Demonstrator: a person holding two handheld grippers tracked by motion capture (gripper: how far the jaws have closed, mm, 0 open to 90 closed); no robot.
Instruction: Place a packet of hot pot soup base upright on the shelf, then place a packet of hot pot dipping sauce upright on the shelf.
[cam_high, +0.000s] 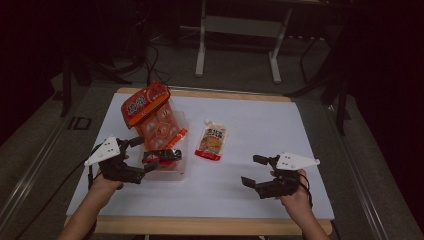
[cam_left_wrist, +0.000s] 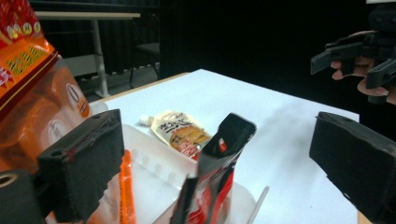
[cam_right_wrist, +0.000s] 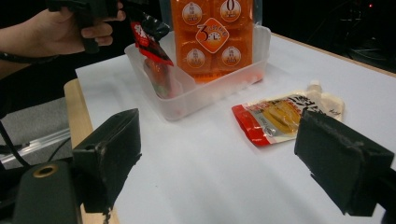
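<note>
We see our left tool (cam_high: 144, 155) with its jaws wide apart, gripping nothing. A black and red packet (cam_left_wrist: 212, 175) stands between the jaws, untouched, long axis upright, leaning in a clear tub (cam_right_wrist: 205, 91) on the white counter (cam_high: 250, 180). Our right tool (cam_high: 255, 172) is also open and empty.

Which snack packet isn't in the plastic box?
The pale spouted pouch with the red bottom edge. It lies flat on the white table, while the big orange bag and the black-and-red packet stand inside the clear box.

Spout pouch (cam_high: 212, 140) flat on white table (cam_high: 260, 130), metal stand (cam_high: 239, 30) behind.
</note>
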